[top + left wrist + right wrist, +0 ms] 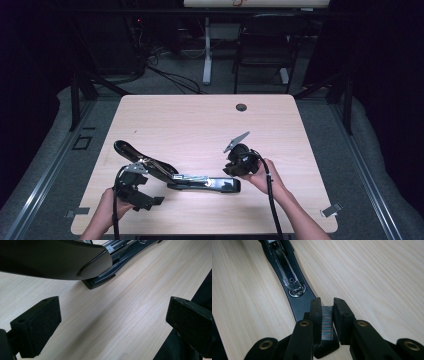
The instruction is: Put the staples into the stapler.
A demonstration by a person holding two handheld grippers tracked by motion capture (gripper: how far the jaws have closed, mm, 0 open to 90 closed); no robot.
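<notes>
**Operator:** Wooden table (200,125), high view first. Report positions.

**Gripper holder:** My stapler (175,175) lies swung open near the front edge: its black top arm rises toward the left, its base runs flat to the right. My left gripper (137,192) sits just in front of the raised arm. My right gripper (240,162) is just above the base's right end.

**Operator:** Left gripper view. Jaw state?

**Gripper holder:** My left jaws stand wide apart with bare tabletop (130,315) between them, nothing gripped. The stapler's glossy top arm (57,258) hangs above and ahead of my pads, and the base end (100,282) rests on the table behind it.

**Operator:** Right gripper view. Jaw state?

**Gripper holder:** My right jaws are clamped on a strip of staples (327,322), held upright between both pads. The strip is directly over the near end of the stapler base (299,302), whose open metal channel (284,267) runs away from me. Whether the strip touches the base, I cannot tell.
</notes>
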